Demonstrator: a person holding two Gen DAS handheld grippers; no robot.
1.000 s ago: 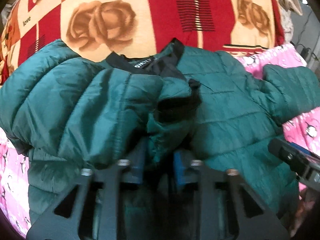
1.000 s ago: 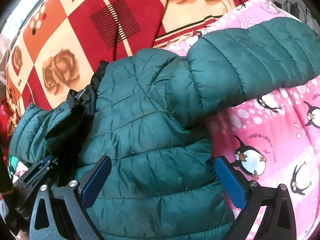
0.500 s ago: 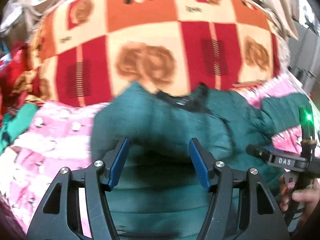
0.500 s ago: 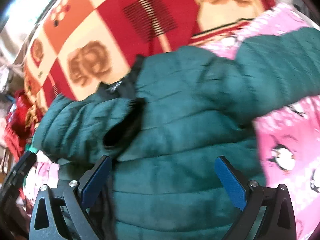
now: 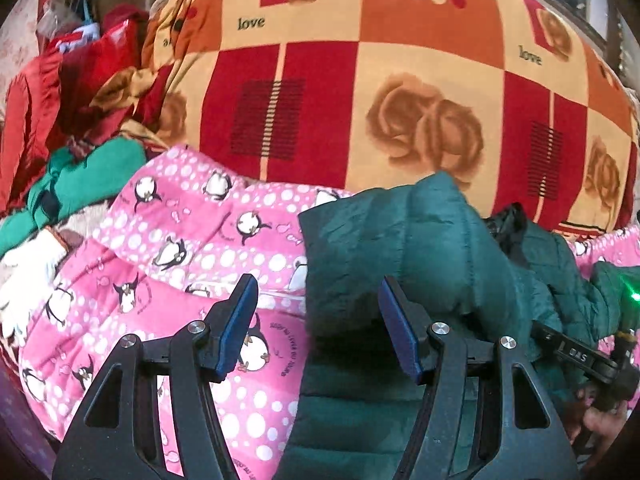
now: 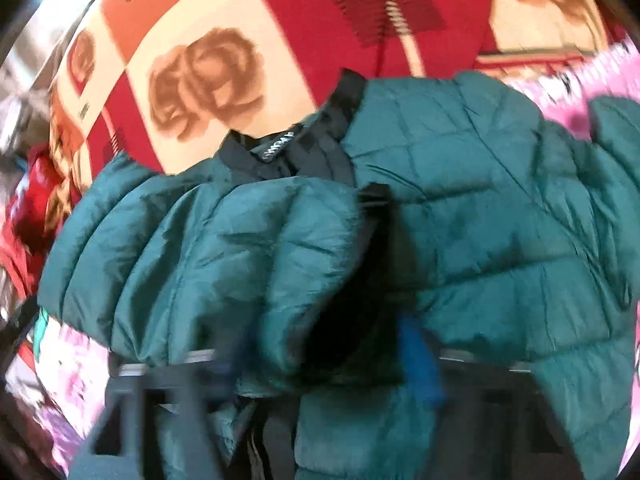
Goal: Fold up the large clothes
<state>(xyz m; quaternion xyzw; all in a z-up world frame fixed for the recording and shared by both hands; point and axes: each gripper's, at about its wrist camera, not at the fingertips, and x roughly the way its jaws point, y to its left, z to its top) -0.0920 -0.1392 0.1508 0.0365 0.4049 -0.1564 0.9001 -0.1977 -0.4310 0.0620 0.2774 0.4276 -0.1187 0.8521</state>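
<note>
Teal quilted jacket, one sleeve folded in, second sleeve pending.

Your jacket lies on the pink penguin blanket on the bed, collar toward the rose-patterned quilt. One sleeve is laid across the body, its dark cuff near the middle; the other sleeve stretches out over the blanket. Your left hand-held gripper holds nothing, jaws spread wide, just above the jacket's edge. Your right hand-held gripper is motion-blurred low over the folded sleeve's cuff; I cannot tell whether it is spread or closed. Judged step: sleeves inward. Next move likely calls for you to take the outstretched sleeve near its cuff and lay it flat across the body, without dragging the first sleeve loose.
</note>
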